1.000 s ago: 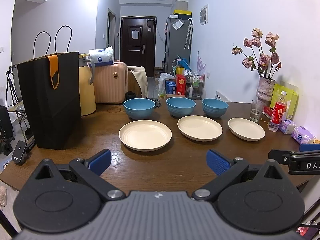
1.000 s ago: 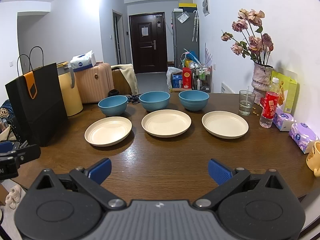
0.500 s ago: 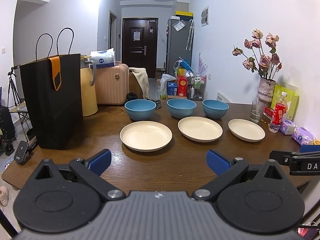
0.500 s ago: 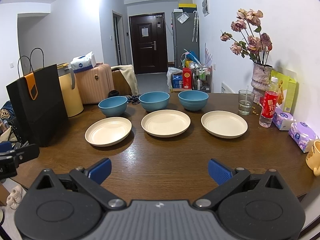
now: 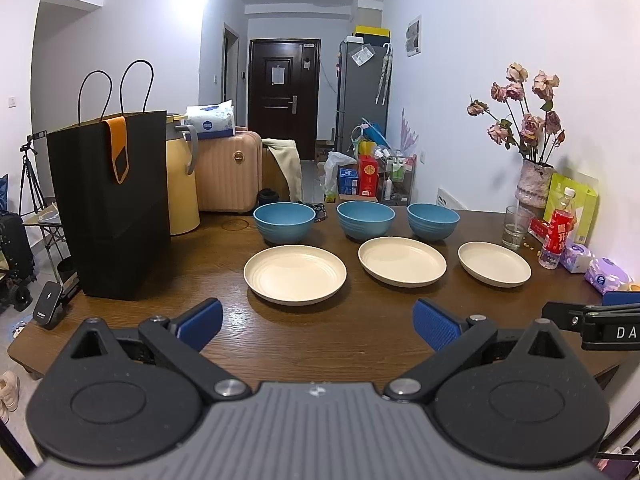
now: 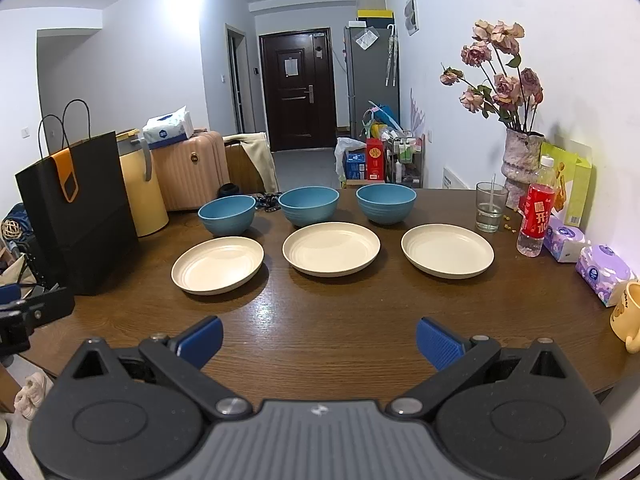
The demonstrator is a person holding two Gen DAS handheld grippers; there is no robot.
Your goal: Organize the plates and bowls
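Three cream plates stand in a row on the brown table: left plate (image 5: 295, 274) (image 6: 218, 264), middle plate (image 5: 402, 261) (image 6: 331, 248), right plate (image 5: 494, 263) (image 6: 447, 250). Behind each sits a blue bowl: left bowl (image 5: 284, 222) (image 6: 227, 214), middle bowl (image 5: 366, 219) (image 6: 308, 205), right bowl (image 5: 433, 221) (image 6: 386, 203). My left gripper (image 5: 318, 325) hovers open over the table's near edge, short of the left plate. My right gripper (image 6: 319, 340) is open too, nearer than the middle plate. Both hold nothing.
A black paper bag (image 5: 110, 204) (image 6: 76, 216) stands at the table's left. A vase of dried roses (image 6: 520, 160), a glass (image 6: 490, 208), a red-labelled bottle (image 6: 536, 212), tissue packs (image 6: 604, 272) and a yellow mug (image 6: 628, 316) line the right side.
Both views have pulled back and risen slightly, so the plates and bowls sit a little farther off. Nothing on the table has moved and both grippers stay open.
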